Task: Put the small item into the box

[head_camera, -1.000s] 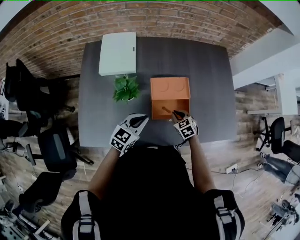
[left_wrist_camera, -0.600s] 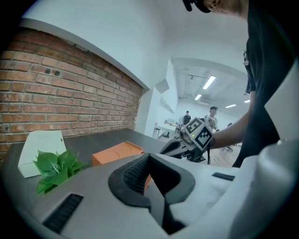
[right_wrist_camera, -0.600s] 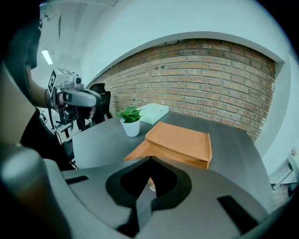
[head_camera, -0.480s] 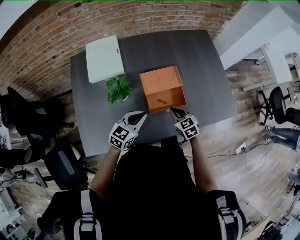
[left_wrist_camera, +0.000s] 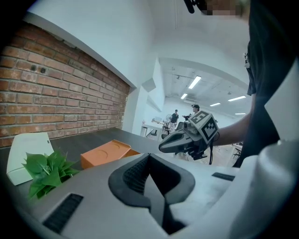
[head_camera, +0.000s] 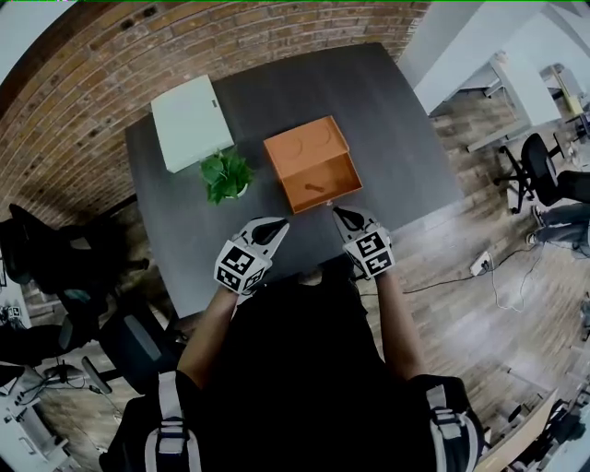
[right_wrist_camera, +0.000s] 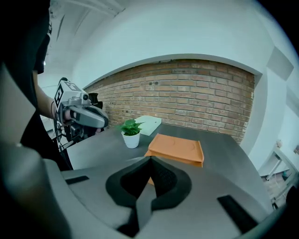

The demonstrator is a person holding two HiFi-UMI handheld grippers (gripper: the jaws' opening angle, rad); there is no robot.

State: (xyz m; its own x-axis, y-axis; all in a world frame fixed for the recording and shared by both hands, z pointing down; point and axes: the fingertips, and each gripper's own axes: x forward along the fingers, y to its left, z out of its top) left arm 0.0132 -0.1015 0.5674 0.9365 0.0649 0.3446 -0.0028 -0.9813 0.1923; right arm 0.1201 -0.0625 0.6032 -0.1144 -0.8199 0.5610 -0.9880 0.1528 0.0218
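Nearest: person in black sleeves, a gripper in each hand, both held low over the near edge of the dark grey worktop.

Left gripper: fingers closed tip to tip, nothing between them. It points toward the plant and sits well short of the box.

Right gripper: fingers also closed, empty. The tips are just beside the near right corner of the orange box; contact can't be made out.

The box stands open mid-worktop, its lid folded back on the far side. A small dark item lies inside the open compartment, toward the near wall.

Just left of the box: a small potted plant, upright in a white pot.

Farther left, at the back: a flat white box, closed.

Beyond the worktop: a brick wall.
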